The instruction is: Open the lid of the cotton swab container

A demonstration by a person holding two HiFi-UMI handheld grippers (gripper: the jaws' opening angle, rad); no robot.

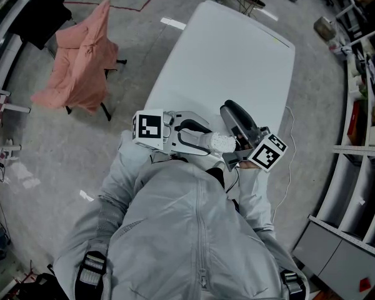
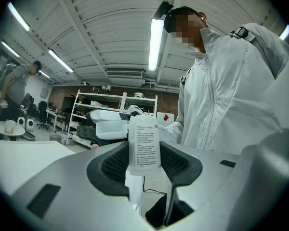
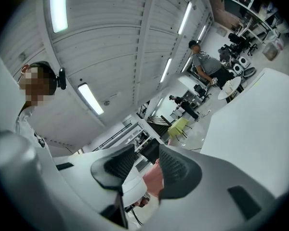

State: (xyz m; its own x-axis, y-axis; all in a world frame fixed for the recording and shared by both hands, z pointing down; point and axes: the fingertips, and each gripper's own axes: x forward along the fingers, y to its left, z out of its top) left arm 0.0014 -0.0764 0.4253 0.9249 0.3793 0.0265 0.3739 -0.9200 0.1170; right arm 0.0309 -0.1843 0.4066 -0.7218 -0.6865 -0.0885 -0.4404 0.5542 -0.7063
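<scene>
Container point(image 2: 144, 138): white, labelled, pinched between the left gripper point(image 2: 144, 153) pads.
Right gripper point(image 3: 147, 160): jaws apart, gripping nothing, close by.

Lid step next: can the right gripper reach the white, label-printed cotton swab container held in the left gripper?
Probably yes. The left gripper clamps the container. In the head view its free end faces the right gripper close by, with nothing between. The right jaws stand open. I cannot make out the lid.

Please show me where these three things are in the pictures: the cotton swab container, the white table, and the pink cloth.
cotton swab container point(image 2: 144, 146): left gripper view, on its printed label.
white table point(image 1: 237, 61): head view, on the bare middle of its top.
pink cloth point(image 1: 81, 58): head view, on the middle of the draped fabric.
</scene>
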